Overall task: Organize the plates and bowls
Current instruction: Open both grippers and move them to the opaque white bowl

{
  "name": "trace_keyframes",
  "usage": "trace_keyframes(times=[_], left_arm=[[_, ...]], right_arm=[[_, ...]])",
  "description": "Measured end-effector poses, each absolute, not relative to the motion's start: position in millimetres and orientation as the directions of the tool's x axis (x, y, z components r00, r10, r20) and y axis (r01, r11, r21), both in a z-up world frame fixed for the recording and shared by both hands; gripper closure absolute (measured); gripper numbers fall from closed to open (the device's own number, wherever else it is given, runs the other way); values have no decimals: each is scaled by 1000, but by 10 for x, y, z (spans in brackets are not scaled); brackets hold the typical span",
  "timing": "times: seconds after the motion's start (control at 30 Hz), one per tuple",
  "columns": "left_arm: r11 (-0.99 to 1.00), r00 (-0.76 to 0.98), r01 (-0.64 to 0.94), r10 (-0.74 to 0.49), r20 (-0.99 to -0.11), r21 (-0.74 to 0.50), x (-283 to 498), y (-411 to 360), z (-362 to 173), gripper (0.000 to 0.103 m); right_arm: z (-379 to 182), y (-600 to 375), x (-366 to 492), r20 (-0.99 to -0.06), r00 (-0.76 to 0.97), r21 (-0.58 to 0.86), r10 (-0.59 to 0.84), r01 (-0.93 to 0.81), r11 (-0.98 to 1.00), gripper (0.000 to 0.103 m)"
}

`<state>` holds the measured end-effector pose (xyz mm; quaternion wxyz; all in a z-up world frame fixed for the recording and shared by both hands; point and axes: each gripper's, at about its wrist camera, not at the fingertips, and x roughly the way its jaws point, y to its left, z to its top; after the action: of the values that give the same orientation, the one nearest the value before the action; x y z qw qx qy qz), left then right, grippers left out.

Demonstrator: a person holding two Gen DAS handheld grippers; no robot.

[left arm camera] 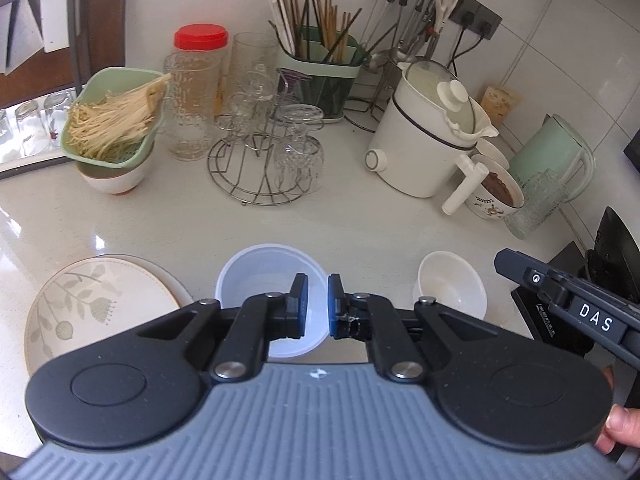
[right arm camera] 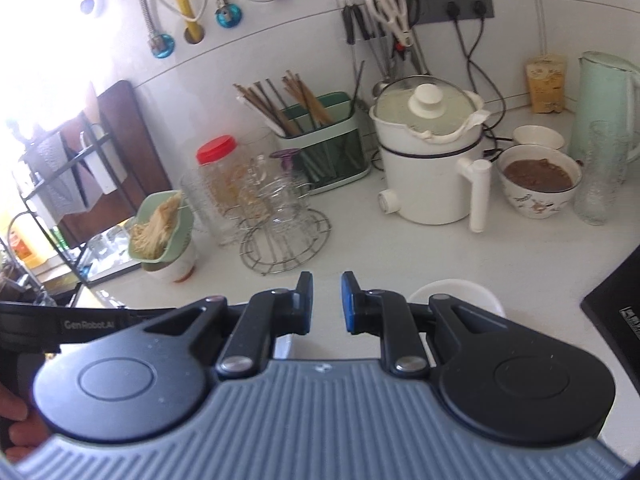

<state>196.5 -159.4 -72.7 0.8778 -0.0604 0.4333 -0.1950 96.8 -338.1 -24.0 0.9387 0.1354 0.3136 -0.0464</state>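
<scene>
Just below my left gripper [left arm camera: 316, 304] a translucent white plastic bowl [left arm camera: 256, 276] lies on the pale counter [left arm camera: 360, 232]. The jaws are shut to a narrow gap over the bowl's right side, and I see nothing pinched between them. A floral plate [left arm camera: 100, 312] rests on another plate to the left. A small white bowl [left arm camera: 450, 288] stands to the right, and it shows again [right arm camera: 460, 292] under my right gripper [right arm camera: 326, 300]. That gripper is shut with nothing between its pads and hangs above the counter.
Along the back stand a green strainer of noodles [left arm camera: 116, 116] on a bowl, glasses on a wire rack [left arm camera: 260, 168], a chopstick caddy [left arm camera: 320, 68], a white electric pot [left arm camera: 428, 140], a bowl of brown food [right arm camera: 538, 180] and a green kettle [right arm camera: 604, 108]. A black appliance [right arm camera: 616, 300] sits at the right.
</scene>
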Motion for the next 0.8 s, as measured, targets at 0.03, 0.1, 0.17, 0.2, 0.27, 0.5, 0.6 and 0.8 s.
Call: trace_keyframes(times=[0.03,0.1,0.17,0.2,0.27,0.5,0.6,0.8], left_arm=[[915,548,296,-397,-736,-274,1973,-1614,-729,93],[912,542,305,-402,-738,-273,1994,-1662,-733,93],[907,534,317,-413,-738,-278,2017,-1713,-742,93],[905,530,322,-415,-740,-276,2032,-1744,-748,93],[900,521,338,-422,-742,-274,2063,-1814,-761,89],[883,477,387,-439,-761,-267,2236,-2132,-852,59],[875,457,409,-443,-771,-261,2309,-2283,-900,52],[862,407,445,-435,-803,-242,2496,-2601,-1098,50]], right_arm=[[-240,-3406,957,-599,801,223,-10,179,958,85],[-243,-3447,944,-597,802,209,-35,197,958,85],[-251,-3496,927,-598,799,201,-54,215,956,85],[-258,-3528,919,-600,798,202,-61,225,953,85],[-273,-3583,902,-604,792,194,-84,249,949,85],[-349,-3770,825,-621,767,161,-160,325,932,83],[-384,-3864,799,-630,751,153,-195,366,918,75],[-545,-4113,824,-659,719,177,-221,433,884,53]])
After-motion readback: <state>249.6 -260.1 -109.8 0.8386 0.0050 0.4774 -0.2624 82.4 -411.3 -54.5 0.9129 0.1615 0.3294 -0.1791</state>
